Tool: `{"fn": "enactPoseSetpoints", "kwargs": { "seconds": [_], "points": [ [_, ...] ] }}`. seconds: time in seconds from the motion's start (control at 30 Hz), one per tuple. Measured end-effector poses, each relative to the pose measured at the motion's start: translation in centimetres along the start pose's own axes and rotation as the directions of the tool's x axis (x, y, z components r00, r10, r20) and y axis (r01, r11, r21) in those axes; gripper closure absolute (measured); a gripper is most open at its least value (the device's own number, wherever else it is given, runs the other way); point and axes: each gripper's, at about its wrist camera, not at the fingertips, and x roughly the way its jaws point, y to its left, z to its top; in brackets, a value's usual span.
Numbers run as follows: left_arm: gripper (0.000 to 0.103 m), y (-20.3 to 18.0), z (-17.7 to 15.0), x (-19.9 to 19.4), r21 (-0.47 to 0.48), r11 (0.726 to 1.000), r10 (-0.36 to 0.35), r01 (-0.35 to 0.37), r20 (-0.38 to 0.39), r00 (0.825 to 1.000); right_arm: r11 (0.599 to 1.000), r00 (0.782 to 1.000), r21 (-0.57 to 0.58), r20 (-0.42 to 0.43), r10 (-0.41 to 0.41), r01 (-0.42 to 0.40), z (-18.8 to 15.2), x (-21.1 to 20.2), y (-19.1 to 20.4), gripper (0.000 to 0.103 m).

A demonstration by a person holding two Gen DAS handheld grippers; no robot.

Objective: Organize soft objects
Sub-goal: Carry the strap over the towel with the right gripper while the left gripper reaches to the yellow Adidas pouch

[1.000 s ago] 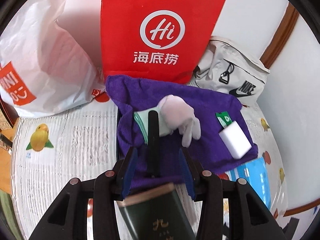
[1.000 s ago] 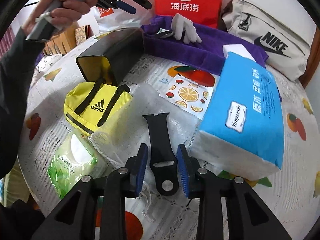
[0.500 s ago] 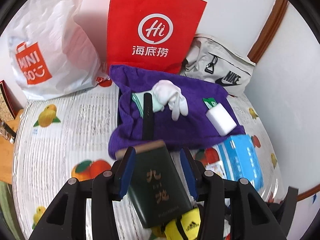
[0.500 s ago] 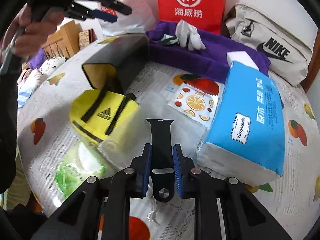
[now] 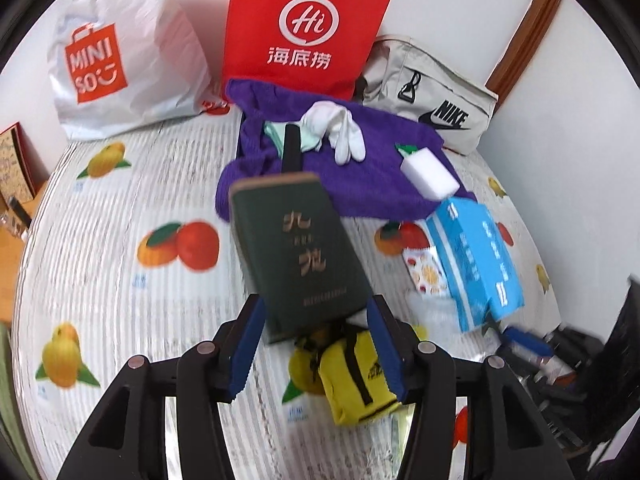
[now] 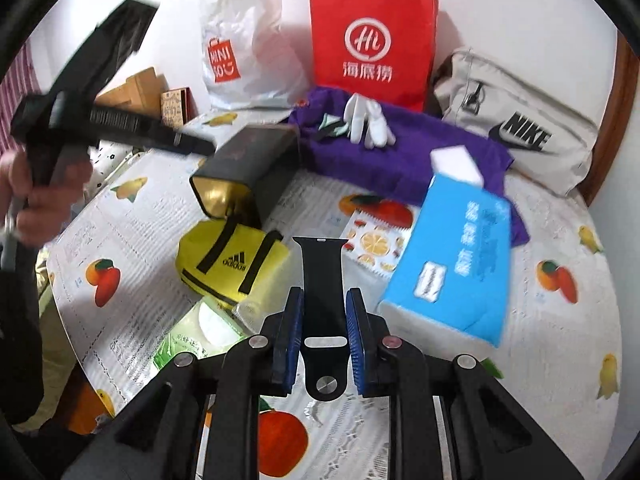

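Right tongs (image 6: pixel 320 344): blue ribbed pads clamped on the black watch strap (image 6: pixel 322 280), a flat rubbery band with a slot and metal stud near its base, lifted over the bench (image 6: pixel 560 320) and pointing toward the back wall. Left tongs (image 5: pixel 316 340): pads spread apart with nothing between them, raised above the dark green box (image 5: pixel 298 252); in the right wrist view the person's left hand (image 6: pixel 44 196) grips the tool's handle, held high and level at the left. Box: rigid, rectangular, gold lettering, gold open end. Yellow pouch (image 6: pixel 232 264): soft fabric, black straps, lying just beside the box. Purple towel (image 6: pixel 400 156): plush, rumpled, at the back of the bench, carrying a white glove (image 6: pixel 368 120), a second black strap (image 5: pixel 291 148) and a white sponge block (image 5: pixel 430 174). Blue tissue pack (image 6: pixel 452 256): glossy soft wrap, near the towel's front edge. Behind: red paper bag (image 6: pixel 372 40), white plastic bag (image 6: pixel 244 52), beige fabric bag (image 6: pixel 516 120).
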Motion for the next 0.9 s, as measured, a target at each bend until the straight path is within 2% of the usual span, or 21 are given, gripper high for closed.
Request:
{"fn": "enactPoseSetpoints", "kwargs": {
  "seconds": [0.13,0.33,0.47,0.63,0.9],
  "points": [
    [0.052,-0.2,-1.8,0.1,-0.004,1.000,0.018,-0.018,-0.012,1.000,1.000,0.999,0.009,0.032,-0.012,0.012,1.1,-1.3,-0.9,0.082],
    [0.052,0.1,-4.0,0.6,-0.033,0.999,0.002,-0.004,-0.047,0.999,0.998,0.998,0.057,0.059,-0.025,0.022,3.5,-1.8,-3.2,0.082],
    [0.052,0.3,-5.0,0.9,-0.042,0.999,0.001,-0.004,-0.062,0.998,0.997,0.997,0.080,0.078,-0.025,0.019,5.4,-1.4,-4.9,0.082],
    [0.052,0.7,-5.7,1.3,-0.066,0.998,0.005,-0.009,-0.071,0.997,0.995,0.993,0.079,0.097,-0.061,0.053,7.9,-0.8,-6.5,0.082],
    [0.052,0.8,-6.7,2.3,-0.086,0.996,-0.011,0.005,-0.070,0.997,0.992,0.992,0.113,0.099,-0.076,0.065,11.2,2.2,-9.2,0.082]
  ]
}}
